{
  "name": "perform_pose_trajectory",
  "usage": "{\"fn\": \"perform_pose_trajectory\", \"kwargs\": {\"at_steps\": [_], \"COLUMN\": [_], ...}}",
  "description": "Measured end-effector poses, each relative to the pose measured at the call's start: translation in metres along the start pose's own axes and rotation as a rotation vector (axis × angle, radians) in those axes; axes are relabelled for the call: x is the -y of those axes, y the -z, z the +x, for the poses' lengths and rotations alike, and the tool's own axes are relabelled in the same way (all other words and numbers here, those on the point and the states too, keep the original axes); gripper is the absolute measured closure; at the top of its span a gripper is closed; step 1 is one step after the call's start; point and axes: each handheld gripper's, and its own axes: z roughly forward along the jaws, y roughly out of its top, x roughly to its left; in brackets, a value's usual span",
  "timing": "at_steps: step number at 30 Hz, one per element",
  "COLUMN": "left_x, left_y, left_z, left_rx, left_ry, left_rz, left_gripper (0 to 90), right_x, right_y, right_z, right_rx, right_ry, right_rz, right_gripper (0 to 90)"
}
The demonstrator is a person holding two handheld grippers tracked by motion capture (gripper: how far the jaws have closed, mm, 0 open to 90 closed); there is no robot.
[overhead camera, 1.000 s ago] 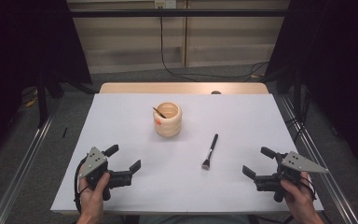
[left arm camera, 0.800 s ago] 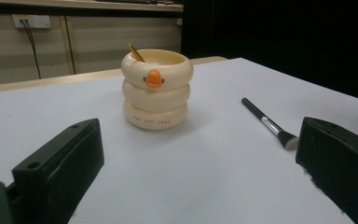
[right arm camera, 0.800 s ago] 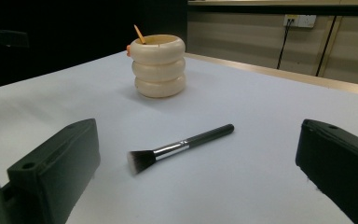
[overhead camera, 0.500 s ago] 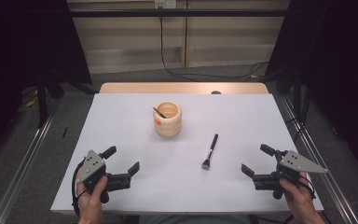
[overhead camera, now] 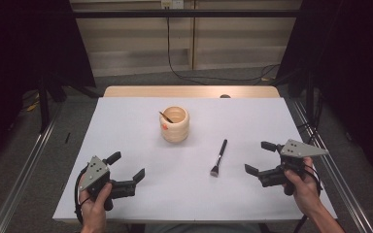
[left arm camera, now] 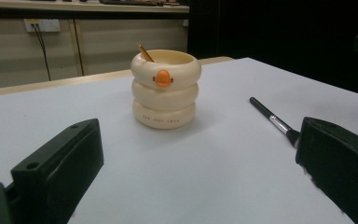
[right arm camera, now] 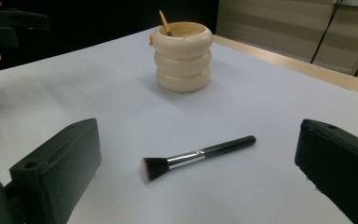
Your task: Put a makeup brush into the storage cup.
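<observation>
Two black two-jaw grippers are seen in the high view over a white table (overhead camera: 126, 126): the left gripper (overhead camera: 126, 167) and the right gripper (overhead camera: 261, 158), both with jaws spread and nothing held. Between them, nearer the right one, a black-handled makeup brush (overhead camera: 219, 157) lies flat. In the left gripper view, a cream ringed ceramic pot (left arm camera: 165, 88) (orange duck bill on its front) stands upright. In the right gripper view, the brush (right arm camera: 198, 157) lies between the parted jaws.

Lab: black curtains (overhead camera: 24, 43), railed table (overhead camera: 126, 111), cables (overhead camera: 209, 75).
</observation>
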Motion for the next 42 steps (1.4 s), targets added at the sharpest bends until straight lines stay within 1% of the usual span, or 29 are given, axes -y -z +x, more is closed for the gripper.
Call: {"fn": "perform_pose_trajectory", "kwargs": {"at_steps": [1,2,3,6,8,11,13,14,15,16,17,18,20,24,27,29,31,32,33,34,36,38,42], "left_x": [0.000,0.000,0.000,0.000,0.000,-0.002,-0.003,-0.002,-0.002,-0.001,-0.001,-0.001,-0.001,0.000,0.000,0.001,0.001,0.001,0.001,0.001,0.001,0.001,0.001], "left_y": [0.000,0.000,0.000,0.000,0.000,0.000,0.000,0.000,0.000,0.000,0.000,0.000,0.000,-0.001,-0.001,-0.001,-0.001,-0.001,-0.001,-0.001,-0.001,-0.001,-0.001], "left_z": [0.000,0.000,0.000,0.000,0.000,-0.005,-0.006,-0.005,-0.004,-0.003,-0.002,-0.001,0.000,0.001,0.002,0.003,0.004,0.005,0.005,0.005,0.005,0.005,0.005], "left_rx": [0.000,0.000,0.002,0.003,0.009,0.021,0.026,0.025,0.026,0.024,0.016,0.014,0.014,0.012,0.016,0.013,0.009,0.005,0.004,0.004,0.005,0.005,0.005], "left_ry": [0.001,0.001,0.000,-0.005,-0.007,-0.018,-0.027,-0.031,-0.018,-0.018,-0.014,-0.015,-0.012,-0.017,-0.020,-0.016,-0.022,-0.020,-0.014,-0.012,-0.013,-0.013,-0.013], "left_rz": [0.000,-0.001,-0.001,0.001,0.001,-0.001,-0.007,-0.005,-0.006,-0.005,-0.004,-0.003,-0.004,0.002,0.001,0.005,0.008,0.009,0.009,0.009,0.009,0.009,0.008], "left_gripper": [0.9,0.9,0.9,0.9,0.9,0.9,1.1,1.0,1.0,1.0,1.0,0.9,0.9,0.9,0.9,0.9,0.9,0.9,1.0,1.0,1.0,1.0,1.0], "right_x": [-0.002,-0.004,-0.005,-0.007,-0.009,-0.014,-0.018,-0.020,-0.022,-0.024,-0.025,-0.027,-0.031,-0.040,-0.045,-0.047,-0.048,-0.049,-0.050,-0.050,-0.051,-0.051,-0.049], "right_y": [-0.002,-0.004,-0.007,-0.013,-0.018,-0.023,-0.027,-0.029,-0.032,-0.036,-0.038,-0.042,-0.047,-0.059,-0.065,-0.069,-0.073,-0.074,-0.076,-0.078,-0.080,-0.083,-0.089], "right_z": [-0.001,-0.002,-0.003,-0.006,-0.008,-0.011,-0.013,-0.013,-0.013,-0.014,-0.014,-0.015,-0.016,-0.018,-0.018,-0.018,-0.018,-0.018,-0.019,-0.020,-0.021,-0.022,-0.022], "right_rx": [0.000,0.008,0.017,0.007,0.014,0.012,0.014,0.022,0.039,0.051,0.052,0.055,0.068,0.073,0.084,0.104,0.103,0.113,0.117,0.112,0.114,0.106,0.097], "right_ry": [-0.003,-0.002,0.003,0.002,0.018,0.021,0.026,0.030,0.033,0.029,0.029,0.037,0.038,0.046,0.044,0.062,0.064,0.064,0.061,0.051,0.043,0.036,0.018], "right_rz": [0.007,0.019,0.020,0.017,0.015,0.005,-0.007,-0.011,-0.011,-0.008,-0.007,0.000,0.009,0.029,0.042,0.063,0.077,0.081,0.085,0.090,0.100,0.115,0.156], "right_gripper": [0.0,0.0,0.1,0.0,0.0,0.0,0.0,0.0,0.0,0.0,0.2,0.7,1.1,0.7,0.4,1.4,2.0,1.3,1.1,1.4,1.6,1.6,2.1]}}
